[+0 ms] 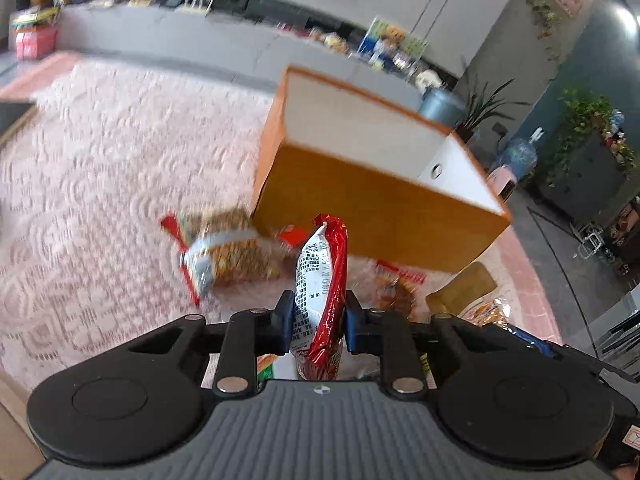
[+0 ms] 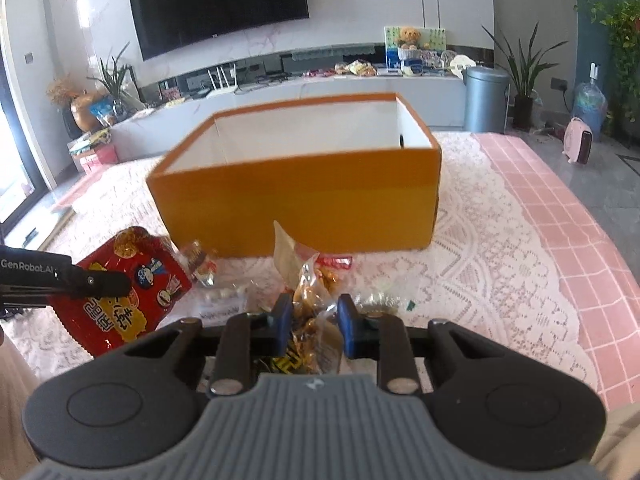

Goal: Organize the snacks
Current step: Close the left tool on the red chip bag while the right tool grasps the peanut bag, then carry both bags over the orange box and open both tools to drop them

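Note:
An open orange box [image 2: 304, 196] with a white inside stands on the lace-covered table; it also shows in the left wrist view [image 1: 372, 200]. My left gripper [image 1: 318, 320] is shut on a red snack bag [image 1: 322, 284], held edge-on above the table near the box; the same bag [image 2: 132, 292] shows at the left of the right wrist view. My right gripper [image 2: 314, 320] is shut on a clear packet of golden-brown snacks [image 2: 308, 312], low in front of the box.
A brown snack pack with a grey band [image 1: 224, 248] and several small wrapped snacks [image 2: 200, 264] lie in front of the box. The pink checked tablecloth [image 2: 560, 240] ends at the right. A grey bin [image 2: 486, 98] and plants stand beyond.

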Demonstrator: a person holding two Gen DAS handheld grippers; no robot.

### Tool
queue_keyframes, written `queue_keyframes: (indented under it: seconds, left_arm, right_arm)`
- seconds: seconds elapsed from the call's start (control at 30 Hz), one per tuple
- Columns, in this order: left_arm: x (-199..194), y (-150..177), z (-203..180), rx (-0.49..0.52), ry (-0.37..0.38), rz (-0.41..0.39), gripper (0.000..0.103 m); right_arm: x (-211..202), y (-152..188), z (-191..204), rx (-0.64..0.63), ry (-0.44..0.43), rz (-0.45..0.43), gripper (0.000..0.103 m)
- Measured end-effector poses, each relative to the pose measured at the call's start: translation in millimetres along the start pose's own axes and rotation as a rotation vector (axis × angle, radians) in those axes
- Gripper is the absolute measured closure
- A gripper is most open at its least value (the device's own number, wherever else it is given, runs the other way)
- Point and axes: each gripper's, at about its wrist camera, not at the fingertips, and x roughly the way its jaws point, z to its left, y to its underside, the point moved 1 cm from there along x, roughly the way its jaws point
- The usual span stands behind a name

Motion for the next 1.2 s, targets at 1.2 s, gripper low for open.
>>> queue_keyframes:
  seconds: [1.2]
  left_arm:
    - [43.7, -148.0, -58.0, 0.127, -0.022, -0.192, 0.077]
  right_arm:
    - [54.4, -178.8, 34.6, 0.001, -0.056, -0.216, 0.081]
